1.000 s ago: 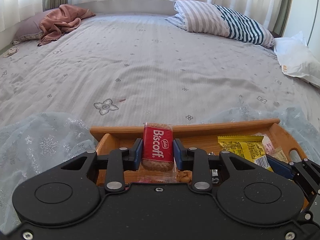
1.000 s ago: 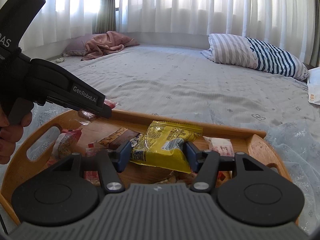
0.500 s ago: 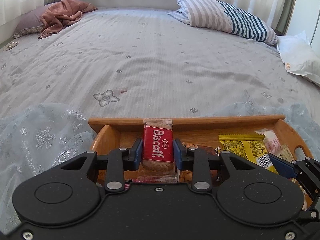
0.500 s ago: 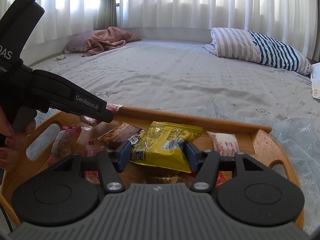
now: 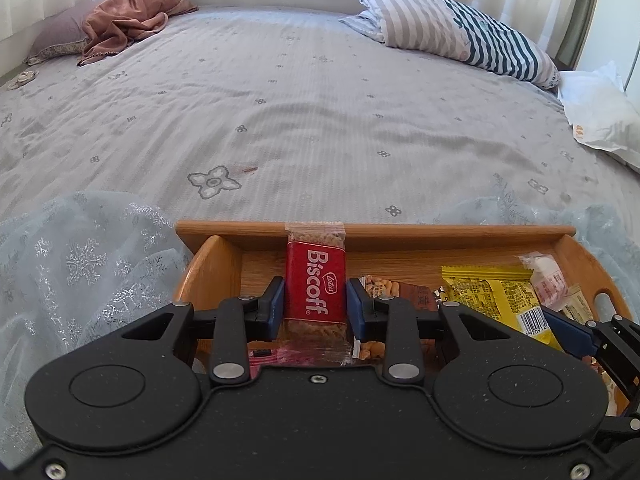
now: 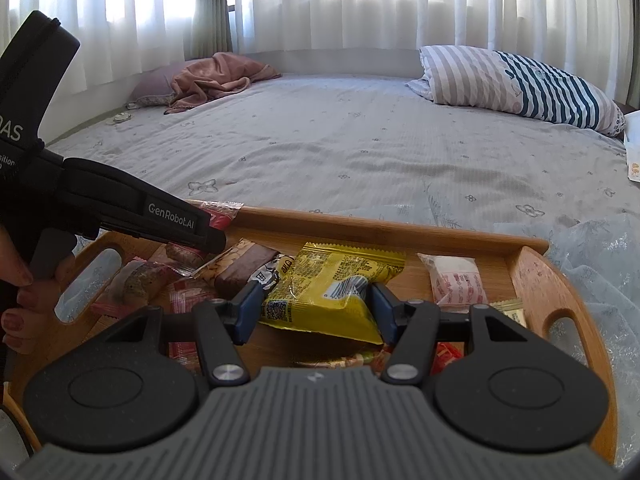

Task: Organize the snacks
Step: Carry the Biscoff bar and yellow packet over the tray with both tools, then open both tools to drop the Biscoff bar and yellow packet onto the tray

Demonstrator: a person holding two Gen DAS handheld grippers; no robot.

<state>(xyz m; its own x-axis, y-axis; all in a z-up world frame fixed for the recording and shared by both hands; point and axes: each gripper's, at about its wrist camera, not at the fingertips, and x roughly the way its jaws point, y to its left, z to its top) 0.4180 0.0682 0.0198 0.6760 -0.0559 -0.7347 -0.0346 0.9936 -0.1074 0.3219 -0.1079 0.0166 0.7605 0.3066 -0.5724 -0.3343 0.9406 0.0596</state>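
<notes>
A red Biscoff packet stands upright, clamped between the blue pads of the left hand-held gripper above the left end of the wooden tray. The right hand-held gripper pinches a yellow snack bag over the tray's middle. The tray rests on a grey bed.

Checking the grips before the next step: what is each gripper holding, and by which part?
Left gripper clamps the red Biscoff packet by its long sides, lower half. Right gripper pinches the yellow packet across its near end.
</notes>
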